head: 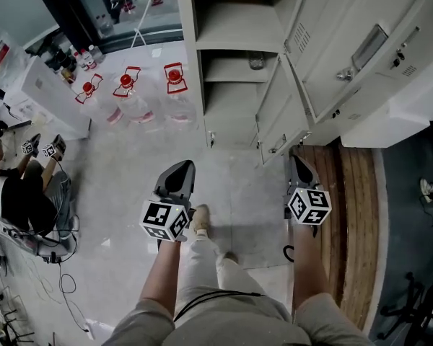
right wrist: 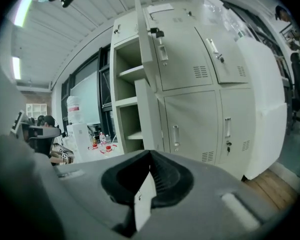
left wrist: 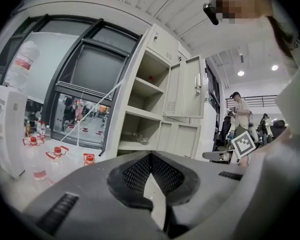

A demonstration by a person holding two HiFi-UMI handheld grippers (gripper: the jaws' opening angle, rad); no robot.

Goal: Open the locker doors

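Observation:
The pale grey locker (head: 238, 27) stands ahead of me, its left column open with bare shelves. Two of its doors (head: 346, 42) hang swung out to the right, and a lower door (head: 278, 114) is also ajar. My left gripper (head: 180, 169) is held low over the floor, well short of the locker, shut with nothing in it. My right gripper (head: 300, 162) is near the lower door's edge, not touching it, also shut and empty. In the left gripper view the open shelves (left wrist: 140, 114) sit beyond the closed tips (left wrist: 150, 155). The right gripper view shows closed tips (right wrist: 150, 153) and shut doors (right wrist: 190, 124).
Three large water bottles with red caps (head: 130, 96) stand on the floor left of the locker, beside a white dispenser (head: 47, 92). A seated person (head: 14, 193) is at the far left. A wooden platform (head: 350, 215) runs along the right. My shoe (head: 200, 218) is between the grippers.

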